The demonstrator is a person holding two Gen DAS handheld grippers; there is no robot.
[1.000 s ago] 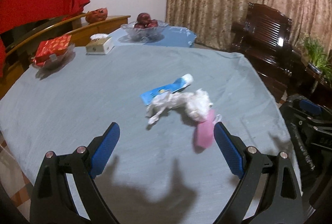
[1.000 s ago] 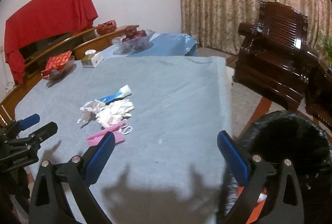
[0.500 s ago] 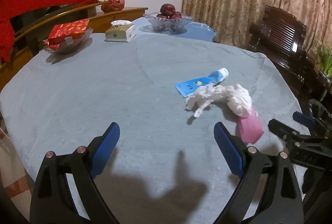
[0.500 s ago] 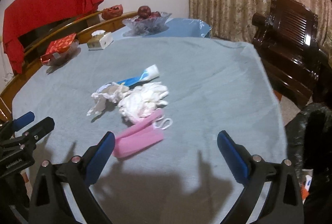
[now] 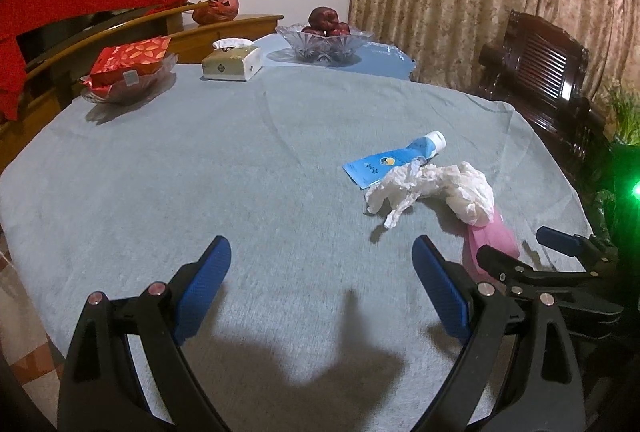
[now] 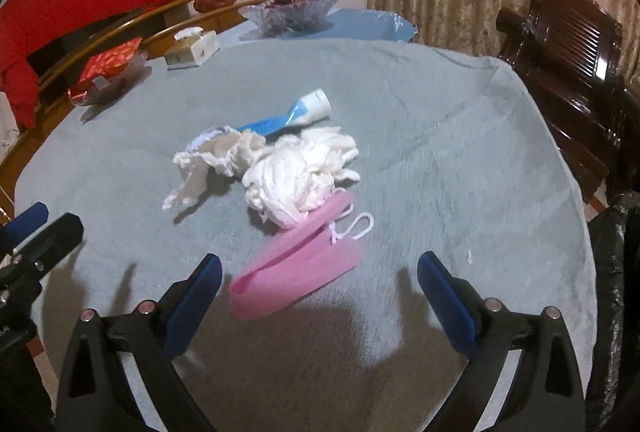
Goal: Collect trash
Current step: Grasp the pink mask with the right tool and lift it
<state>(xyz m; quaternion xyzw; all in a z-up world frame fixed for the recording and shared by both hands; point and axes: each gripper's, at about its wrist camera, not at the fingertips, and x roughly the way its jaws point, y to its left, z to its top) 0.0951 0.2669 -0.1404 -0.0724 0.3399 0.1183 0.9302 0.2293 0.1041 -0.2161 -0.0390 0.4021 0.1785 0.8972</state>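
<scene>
A round table (image 6: 460,159) under a grey-blue cloth carries a blue tube (image 6: 296,113), crumpled tissues (image 6: 296,175), a pink mask (image 6: 296,272), a tissue box (image 5: 232,63), a fruit bowl (image 5: 324,39) and a dish of red packets (image 5: 128,71).

On my table: two tissue wads (image 6: 304,175); one tube (image 6: 296,113); one pink mask (image 6: 296,268); one tissue box (image 5: 232,61); two glass bowls (image 5: 324,41).

Two low wrist views, shared table (image 5: 200,171)
</scene>
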